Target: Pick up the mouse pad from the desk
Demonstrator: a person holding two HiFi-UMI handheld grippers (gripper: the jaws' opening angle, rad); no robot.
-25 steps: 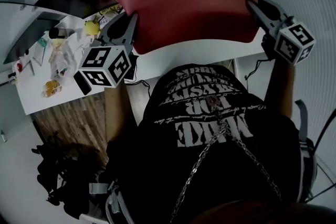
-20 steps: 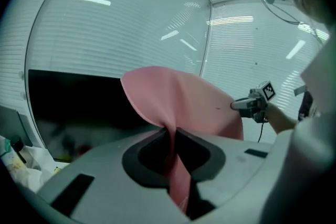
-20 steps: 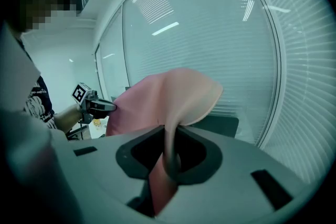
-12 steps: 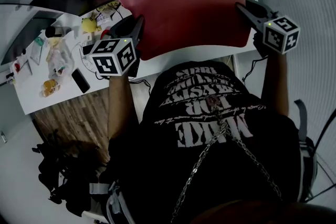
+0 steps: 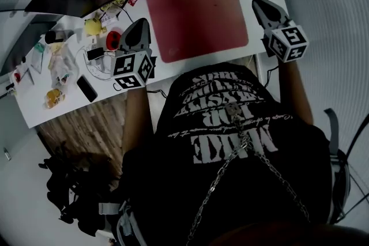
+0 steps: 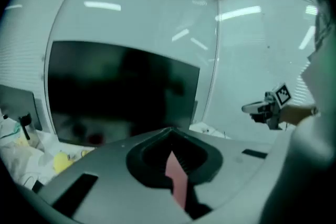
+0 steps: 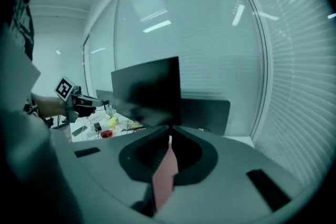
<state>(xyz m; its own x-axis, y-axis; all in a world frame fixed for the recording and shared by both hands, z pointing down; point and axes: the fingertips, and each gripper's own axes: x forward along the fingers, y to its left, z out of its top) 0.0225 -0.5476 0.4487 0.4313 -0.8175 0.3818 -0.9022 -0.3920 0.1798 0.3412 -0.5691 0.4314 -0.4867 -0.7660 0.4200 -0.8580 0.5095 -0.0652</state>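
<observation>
Pinching the red mouse pad (image 5: 196, 14) at both side edges in just-closed left gripper (image 5: 139, 25) and right gripper (image 5: 258, 4), low over the desk (image 5: 199, 64), lifting clear seemingly left to do.

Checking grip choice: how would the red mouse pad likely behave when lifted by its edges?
The mouse pad is broad and, edge-on in the left gripper view, very thin: probably light and somewhat floppy, sagging mid-span. Its matte-looking surface suggests it won't slip easily.
</observation>
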